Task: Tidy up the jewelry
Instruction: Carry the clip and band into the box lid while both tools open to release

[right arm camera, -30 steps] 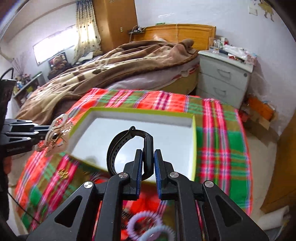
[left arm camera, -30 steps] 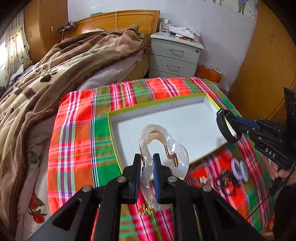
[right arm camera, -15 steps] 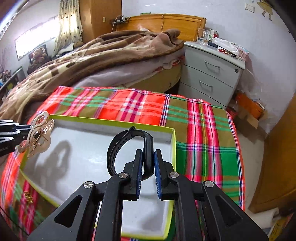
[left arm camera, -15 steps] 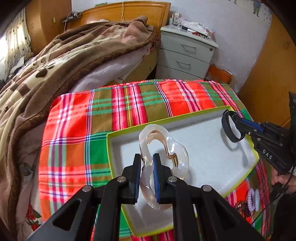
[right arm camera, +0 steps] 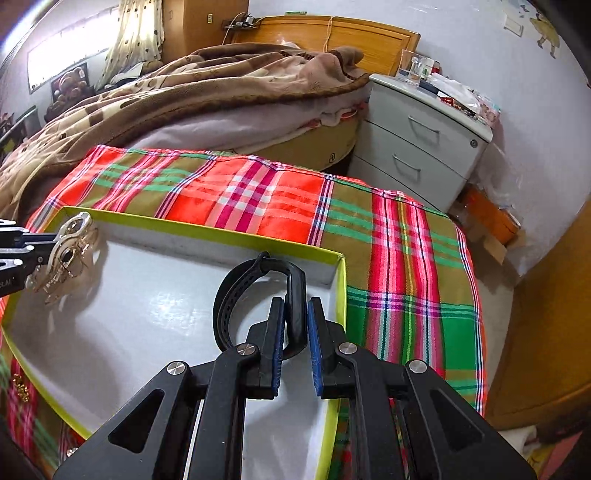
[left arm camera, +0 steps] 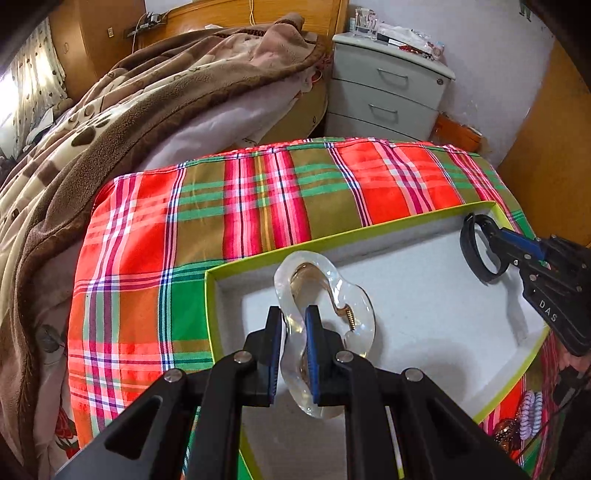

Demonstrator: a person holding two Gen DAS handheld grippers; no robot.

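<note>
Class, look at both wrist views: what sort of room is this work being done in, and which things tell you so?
Most likely a home bedroom. A bed with a wooden headboard and a rumpled brown patterned blanket stands behind the plaid-covered table, and a pale grey bedside drawer cabinet stands beside the bed.

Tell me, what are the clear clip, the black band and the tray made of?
The clip looks like glossy transparent plastic or acrylic: light passes through it, and a small metal spring shows inside. The band seems to be matte rubber or silicone, with a row of punched holes along the strap. The tray looks like cardboard: thin yellow-green walls, with a plain white, perhaps foam-lined, floor.
</note>
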